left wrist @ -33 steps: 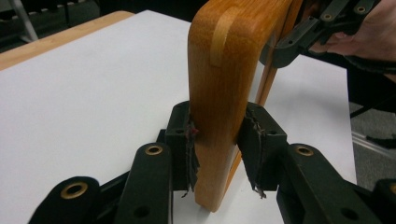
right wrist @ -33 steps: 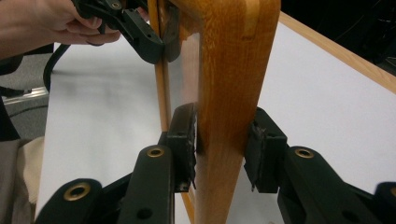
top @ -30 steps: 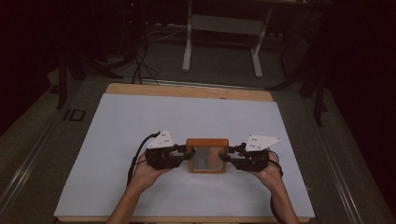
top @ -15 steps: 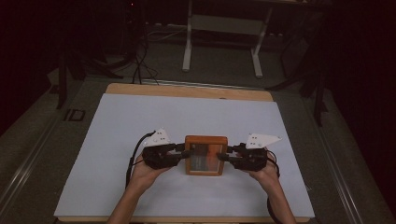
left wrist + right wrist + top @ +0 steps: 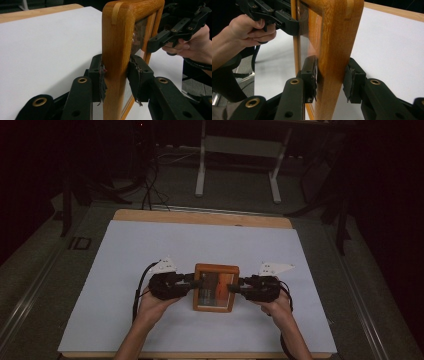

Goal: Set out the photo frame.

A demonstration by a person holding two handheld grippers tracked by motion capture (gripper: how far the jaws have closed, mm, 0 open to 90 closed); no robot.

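Frame (image 5: 216,287): wooden, glazed, held over the near middle of the table (image 5: 125,320), between the two grippers. Whether it touches the white surface cannot be told from the high view.

Open room: white surface lies bare on all sides of the frame, widest beyond it toward the far wooden edge; narrower toward the near edge, where the forearms enter. Table sides stand well apart from the frame.

Hard to make out: picture under the glass is blurred, showing only orange and dark bands. Room beyond the table is dark; a stand (image 5: 237,165) and cables show faintly on the floor. Frame's lower part is cut off in both gripper views.

Left gripper (image 5: 192,282): jaws clamped on the frame's left side rail, one pad on the glass face, one on the back, seen close in the left gripper view (image 5: 116,81).

Right gripper (image 5: 235,287): jaws clamped likewise on the right side rail (image 5: 330,78), directly opposite the left.

Hands: left hand (image 5: 155,300) and right hand (image 5: 275,302) sit just outside the frame.
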